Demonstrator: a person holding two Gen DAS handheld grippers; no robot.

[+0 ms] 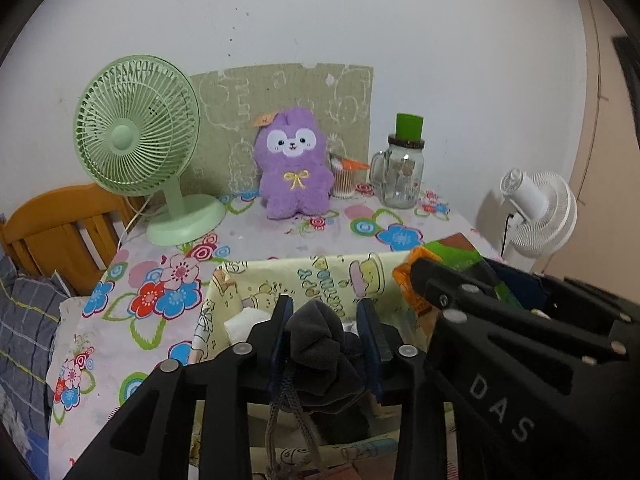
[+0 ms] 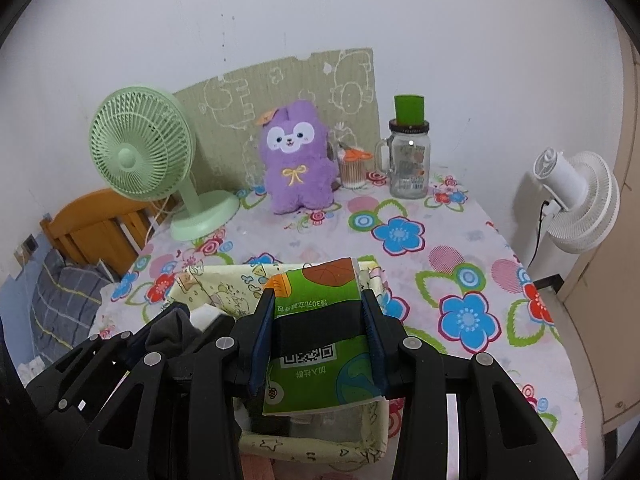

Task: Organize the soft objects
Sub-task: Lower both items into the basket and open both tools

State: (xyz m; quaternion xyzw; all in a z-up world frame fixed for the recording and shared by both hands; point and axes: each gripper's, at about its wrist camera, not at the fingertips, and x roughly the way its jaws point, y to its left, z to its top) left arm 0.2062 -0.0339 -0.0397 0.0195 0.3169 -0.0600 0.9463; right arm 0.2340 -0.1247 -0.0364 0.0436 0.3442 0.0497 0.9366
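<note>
Black left gripper (image 1: 326, 334) fingers loosely flank dark cloth (image 1: 320, 356); right gripper (image 2: 320, 320) pinches green pack (image 2: 316, 300).

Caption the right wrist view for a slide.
Right gripper holds a green tissue pack over the yellow fabric basket on a floral tablecloth.

Both wrist views are aimed forward and downward along each tool, close above the fabric basket (image 1: 304, 276); the purple plush (image 1: 294, 164) (image 2: 296, 156) behind it is shared.
</note>
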